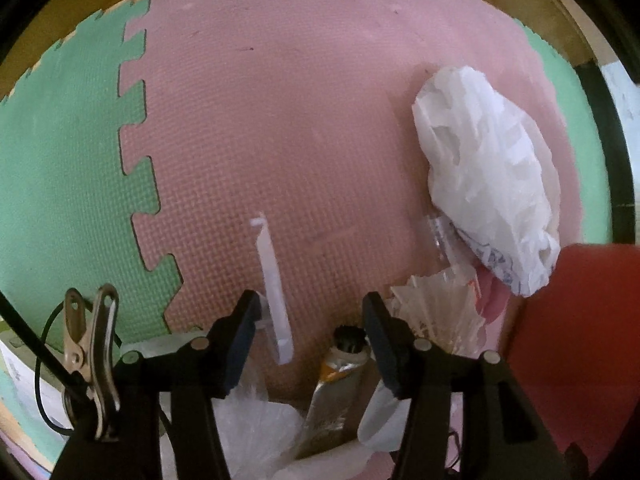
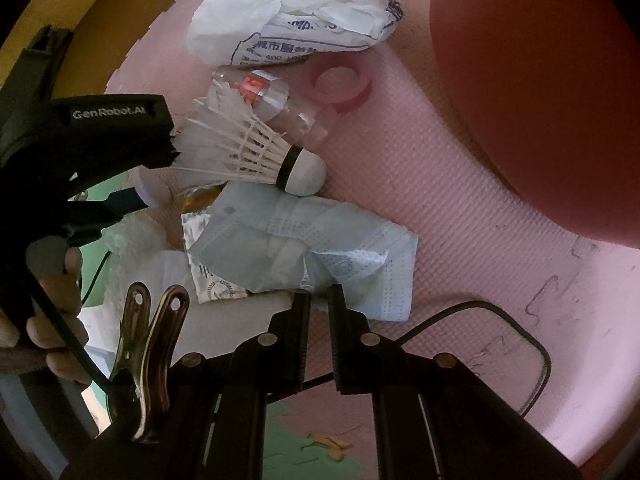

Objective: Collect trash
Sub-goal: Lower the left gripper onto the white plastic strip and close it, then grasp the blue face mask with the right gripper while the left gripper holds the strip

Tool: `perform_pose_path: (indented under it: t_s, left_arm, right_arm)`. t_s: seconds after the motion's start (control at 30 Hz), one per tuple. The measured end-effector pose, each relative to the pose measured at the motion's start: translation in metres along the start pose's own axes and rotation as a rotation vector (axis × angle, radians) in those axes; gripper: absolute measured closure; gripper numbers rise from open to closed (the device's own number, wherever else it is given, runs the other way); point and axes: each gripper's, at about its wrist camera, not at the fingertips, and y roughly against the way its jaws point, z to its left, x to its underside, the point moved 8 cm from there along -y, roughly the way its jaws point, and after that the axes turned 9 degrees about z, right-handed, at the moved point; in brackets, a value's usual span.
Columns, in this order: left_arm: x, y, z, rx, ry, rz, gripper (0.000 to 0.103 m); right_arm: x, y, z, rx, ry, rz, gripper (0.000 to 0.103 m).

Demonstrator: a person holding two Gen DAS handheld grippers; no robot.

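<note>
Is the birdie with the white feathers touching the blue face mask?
Touching. In the right wrist view the shuttlecock lies with its rounded white cork end resting on the top edge of the blue face mask, no pink mat showing between them.

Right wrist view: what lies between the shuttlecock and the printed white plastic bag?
In the right wrist view, a crushed clear plastic bottle with a red-orange label lies between the shuttlecock and the white plastic bag; it reaches the shuttlecock's feathers.

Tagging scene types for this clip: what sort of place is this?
Probably a home floor, maybe a play area: interlocking pink and green foam mats cover it. Household litter lies on them: a shuttlecock, a face mask, a crumpled plastic bag.
</note>
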Motion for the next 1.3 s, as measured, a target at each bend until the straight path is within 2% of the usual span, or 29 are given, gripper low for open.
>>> perform_pose_path:
  t_s: [0.03,0.07,0.17,0.27,0.47,0.8,1.03,1.17,1.23,1.27,1.3]
  left_arm:
    - [-0.002,0.002,0.005,0.005,0.002,0.001,0.049]
    - [-0.002,0.006,0.013,0.004,0.004,0.002,0.055]
    - [-0.006,0.008,0.023,-0.039,-0.006,-0.008,0.084]
    - [-0.007,0.008,0.028,-0.035,-0.023,-0.001,0.091]
    - [-0.012,0.013,0.043,0.001,-0.014,-0.006,0.091]
    - [0.001,0.056,0.062,0.055,-0.009,-0.036,0.091]
    - [0.019,0.107,0.053,0.071,-0.037,-0.088,0.091]
    - [0.032,0.128,0.052,0.080,-0.043,-0.122,0.091]
    - [0.030,0.130,0.038,0.078,-0.047,-0.130,0.091]
    - [0.031,0.127,0.034,0.075,-0.051,-0.130,0.091]
    - [0.032,0.128,0.033,0.072,-0.054,-0.128,0.091]
  right_arm:
    - [0.001,0.000,0.000,-0.001,-0.002,0.000,0.092]
    - [0.001,0.000,0.000,-0.001,-0.003,0.000,0.092]
    - [0.001,0.001,0.000,0.002,-0.005,0.000,0.092]
    - [0.001,-0.002,0.001,0.003,-0.008,0.000,0.092]
    - [0.002,-0.003,0.003,0.004,-0.014,0.000,0.092]
    - [0.008,0.012,0.008,-0.039,-0.027,-0.013,0.092]
    - [0.023,0.042,0.016,-0.051,-0.013,-0.049,0.094]
    - [0.025,0.058,0.021,-0.052,0.035,-0.081,0.094]
    - [0.024,0.059,0.022,-0.042,0.061,-0.084,0.094]
    - [0.023,0.057,0.022,-0.025,0.074,-0.081,0.088]
    - [0.022,0.054,0.022,0.000,0.087,-0.076,0.078]
